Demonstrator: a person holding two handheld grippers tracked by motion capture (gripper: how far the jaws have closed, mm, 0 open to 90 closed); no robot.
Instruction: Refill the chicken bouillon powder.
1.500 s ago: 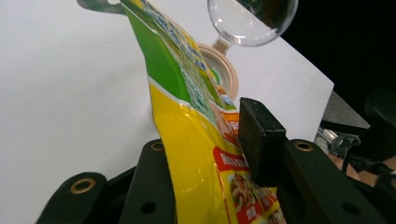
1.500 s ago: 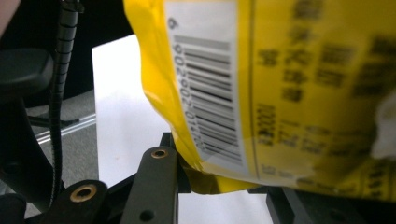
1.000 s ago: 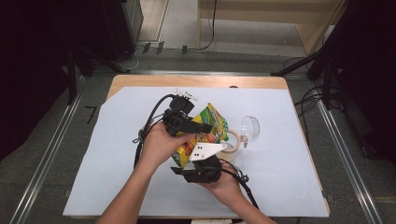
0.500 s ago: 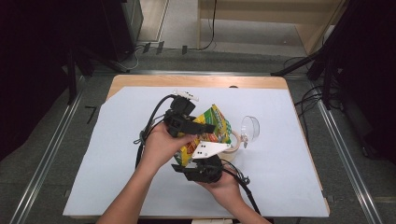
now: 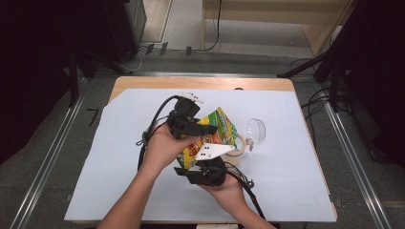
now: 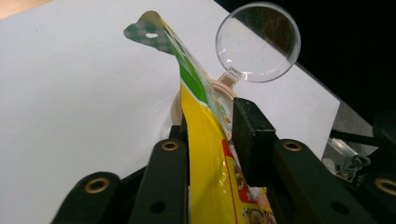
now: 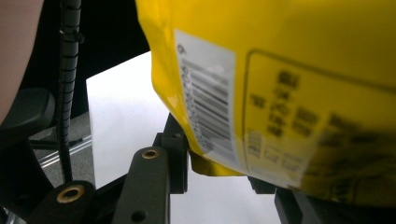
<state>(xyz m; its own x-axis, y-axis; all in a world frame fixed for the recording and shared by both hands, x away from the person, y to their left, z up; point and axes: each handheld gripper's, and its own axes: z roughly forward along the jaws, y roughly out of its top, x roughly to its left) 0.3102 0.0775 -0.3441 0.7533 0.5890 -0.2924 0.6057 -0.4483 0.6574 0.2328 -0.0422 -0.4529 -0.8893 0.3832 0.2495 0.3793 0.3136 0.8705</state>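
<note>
Snack pouch (image 5: 216, 131) edges between both grippers

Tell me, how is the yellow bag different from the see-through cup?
The yellow bag is bright and printed; the cup is clear and plain. The bag is flat and crinkly; the cup is round. The left gripper and right gripper pinch the bag; the cup lies untouched on its side. Both are over the white sheet.
</note>
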